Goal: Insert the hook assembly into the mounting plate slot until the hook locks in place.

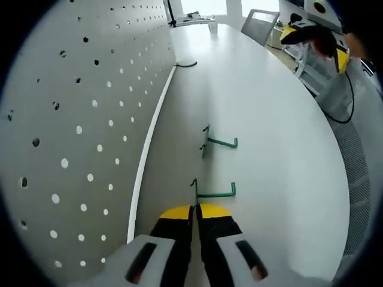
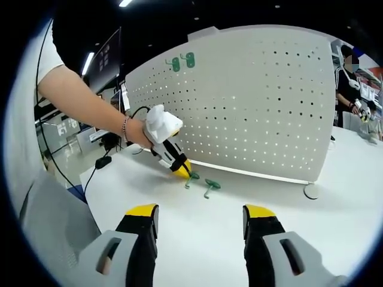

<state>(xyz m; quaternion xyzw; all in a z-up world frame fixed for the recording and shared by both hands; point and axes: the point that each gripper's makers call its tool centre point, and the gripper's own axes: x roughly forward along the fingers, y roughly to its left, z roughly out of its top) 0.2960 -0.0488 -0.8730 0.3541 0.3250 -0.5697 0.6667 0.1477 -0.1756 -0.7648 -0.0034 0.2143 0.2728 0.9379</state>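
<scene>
My left gripper (image 1: 195, 210): yellow-tipped black jaws pressed together, nothing between them, tips low over the table (image 1: 269, 119), just short of the nearer hook (image 1: 210, 191). In the right gripper view I see the same gripper (image 2: 179, 169) pointing down at the table (image 2: 209, 227), its tip right next to that hook (image 2: 191, 177); I cannot tell whether it touches.

My right gripper (image 2: 200, 224): jaws spread wide, empty, held above the tabletop well back from the hooks.

Nearer hook: thin green wire, L-shaped, with a short crosspiece at the pegboard end and an upturned tip; lies flat on the table. Second hook (image 1: 218, 142), same shape and colour, lies a little farther along, apart from the first; also seen at (image 2: 210, 185).

Table: smooth, matte white, rounded edge.

Pegboard (image 1: 78, 137): white sheet with regular rows of small round holes, standing upright along the table just beside the hooks. From the right side (image 2: 251, 107) it curves gently. Two green hooks (image 2: 182, 61) hang near its upper left corner.

A black cable (image 1: 187, 63) lies at the board's foot farther along. A person (image 2: 347, 84) stands beyond the right end of the board.
</scene>
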